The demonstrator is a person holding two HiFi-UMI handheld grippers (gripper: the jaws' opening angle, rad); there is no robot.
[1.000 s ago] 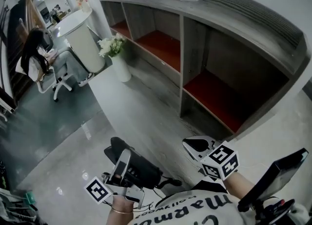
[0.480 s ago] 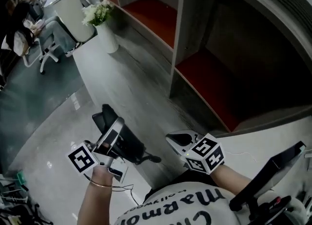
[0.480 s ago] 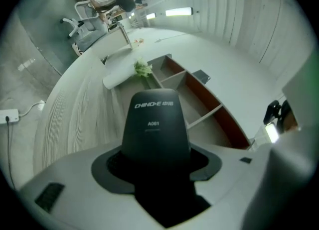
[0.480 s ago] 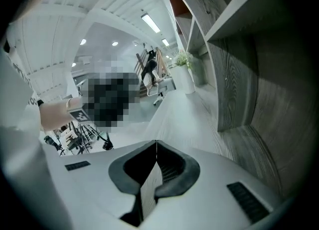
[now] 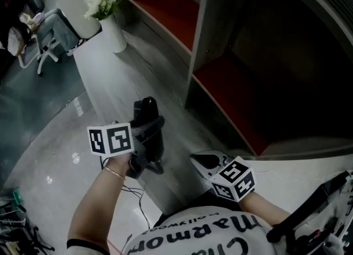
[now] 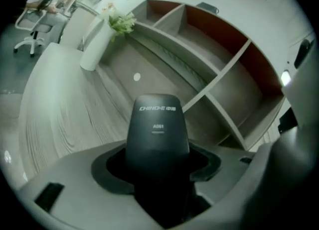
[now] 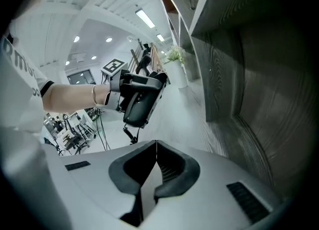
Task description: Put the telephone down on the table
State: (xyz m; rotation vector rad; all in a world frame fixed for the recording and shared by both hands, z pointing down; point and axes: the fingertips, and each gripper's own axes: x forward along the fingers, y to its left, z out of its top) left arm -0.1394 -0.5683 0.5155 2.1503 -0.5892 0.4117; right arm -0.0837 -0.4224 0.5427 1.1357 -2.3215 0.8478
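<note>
On my left gripper (image 6: pixel 157 184), the fingers (image 6: pixel 70 179) are closed partway on the black telephone (image 6: pixel 157 129). They grip it by the lower body, and its upper end projects forward. On my right gripper (image 7: pixel 155 174), the fingers are pressed together with nothing between them. In the right gripper view the telephone hangs clear above the grey wooden desk (image 7: pixel 184 112), with its cord (image 7: pixel 130 135) dangling below. I judge the step in hand to be lowering. The next move calls for bringing the left gripper down until the telephone rests flat on bare desk, short of the shelves (image 6: pixel 209 40), then spreading the fingers.
</note>
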